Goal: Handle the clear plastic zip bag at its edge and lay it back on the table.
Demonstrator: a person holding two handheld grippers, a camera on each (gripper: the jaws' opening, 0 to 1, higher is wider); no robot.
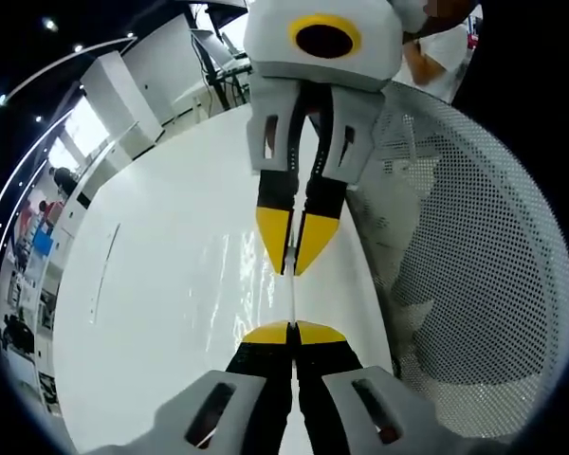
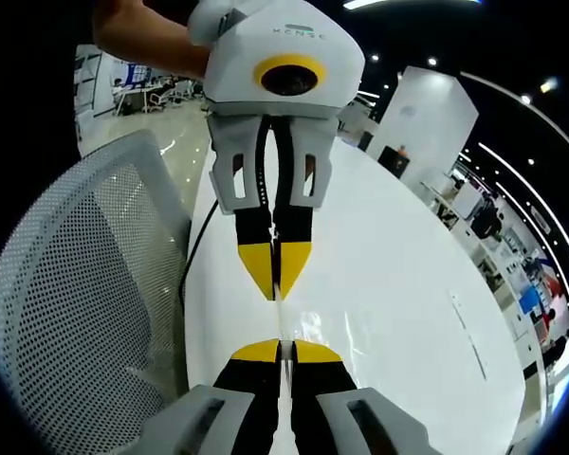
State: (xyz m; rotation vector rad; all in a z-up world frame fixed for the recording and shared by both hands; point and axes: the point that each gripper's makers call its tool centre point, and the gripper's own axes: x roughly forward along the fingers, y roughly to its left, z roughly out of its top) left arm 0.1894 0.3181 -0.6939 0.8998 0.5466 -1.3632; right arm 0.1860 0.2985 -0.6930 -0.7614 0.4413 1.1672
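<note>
Clear plastic zip bag [image 1: 291, 296] is strung edge-on between your two grippers, held up over the glossy white table [image 1: 171, 313]. In the left gripper view your left gripper [image 1: 293, 334] sits at 6 o'clock, its yellow-tipped jaws pressed together on the near edge. The right gripper [image 1: 292, 248] comes down from 12 o'clock, jaws pinched on the far edge. The right gripper view mirrors it: right gripper [image 2: 281, 353] at 6, left gripper [image 2: 276, 275] at 12, bag [image 2: 280, 318] a thin pale line between them.

Handling, my read: very light, limp film, slick. It looks taut only because you're pulling both ends. Slacken either pinch and it will probably sag or slide out. Stay on the edge itself, likely the firmest part.

Long axis runs tip to tip, 6 to 12 in both views. Which end carries the zip I can't tell.

Grey mesh chair back [image 1: 474, 265] stands close beside the table.
</note>
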